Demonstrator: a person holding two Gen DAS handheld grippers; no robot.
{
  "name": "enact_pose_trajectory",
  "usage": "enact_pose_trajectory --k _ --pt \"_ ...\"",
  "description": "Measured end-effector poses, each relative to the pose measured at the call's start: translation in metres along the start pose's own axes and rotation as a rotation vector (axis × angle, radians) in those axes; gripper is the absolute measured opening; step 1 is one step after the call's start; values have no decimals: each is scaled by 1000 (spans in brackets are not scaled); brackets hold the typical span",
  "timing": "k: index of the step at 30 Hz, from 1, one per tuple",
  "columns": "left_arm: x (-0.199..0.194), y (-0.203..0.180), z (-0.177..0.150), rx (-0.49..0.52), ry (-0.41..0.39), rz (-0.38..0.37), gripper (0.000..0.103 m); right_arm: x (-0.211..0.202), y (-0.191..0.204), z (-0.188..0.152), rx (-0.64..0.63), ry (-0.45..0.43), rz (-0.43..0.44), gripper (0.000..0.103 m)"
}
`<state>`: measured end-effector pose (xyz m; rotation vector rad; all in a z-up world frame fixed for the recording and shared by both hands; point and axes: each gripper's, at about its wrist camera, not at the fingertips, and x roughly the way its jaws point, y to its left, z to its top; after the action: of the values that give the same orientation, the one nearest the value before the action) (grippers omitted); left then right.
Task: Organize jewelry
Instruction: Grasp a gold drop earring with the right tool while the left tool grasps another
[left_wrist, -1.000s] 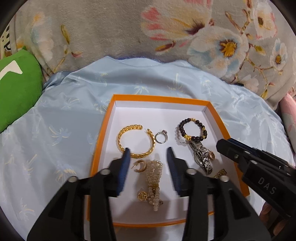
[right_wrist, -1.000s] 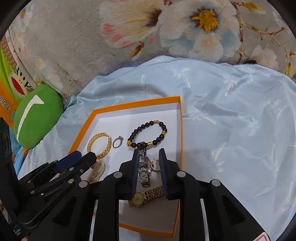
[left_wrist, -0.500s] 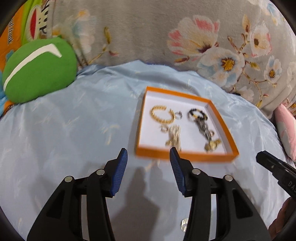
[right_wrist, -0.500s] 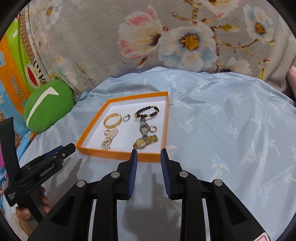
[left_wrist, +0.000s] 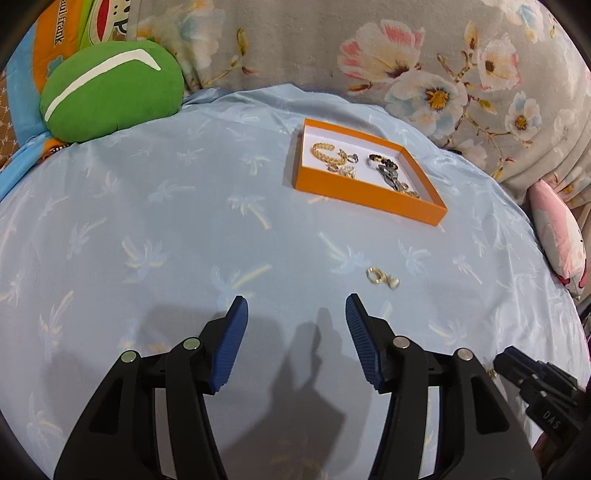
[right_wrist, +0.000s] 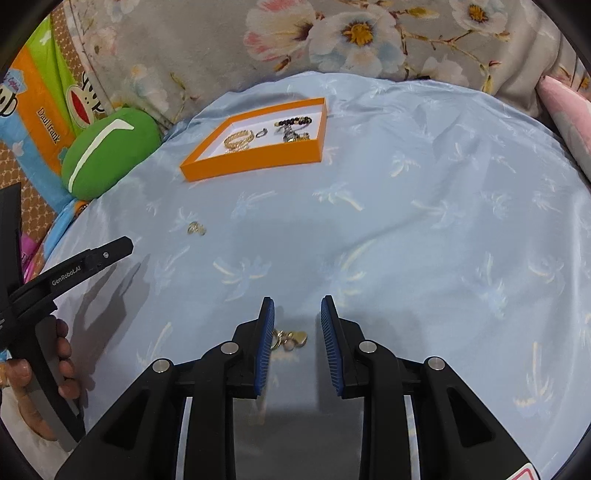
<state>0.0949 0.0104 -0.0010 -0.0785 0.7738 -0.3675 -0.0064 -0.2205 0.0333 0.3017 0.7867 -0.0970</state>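
the orange tray (left_wrist: 364, 201) sits far back on the blue sheet (left_wrist: 147, 221) with most jewelry in it. two gold pieces lie loose: an earring (left_wrist: 380, 277) just ahead of the left gripper (left_wrist: 295, 332) – jaws opening, nothing between – and a charm cluster (right_wrist: 291, 339) between the right gripper (right_wrist: 295, 332)'s parted, untouching pads. a green cushion (left_wrist: 110, 90) sits aside – nothing blocks.

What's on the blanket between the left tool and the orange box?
In the left wrist view, a small gold earring lies on the blue cloth between the opening left tool and the orange box. Otherwise, bare cloth.
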Motion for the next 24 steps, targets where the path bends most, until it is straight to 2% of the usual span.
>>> enact_pose_trajectory --k 9,20,24 --pt "-2 2 -6 -22 14 8 57 1 13 -10 -13 15 -11 29" --pt "3 -5 -6 11 41 16 57 1 11 -9 -2 14 -54 14" --pt "4 -11 -4 28 37 18 57 1 10 -9 8 14 -49 13"
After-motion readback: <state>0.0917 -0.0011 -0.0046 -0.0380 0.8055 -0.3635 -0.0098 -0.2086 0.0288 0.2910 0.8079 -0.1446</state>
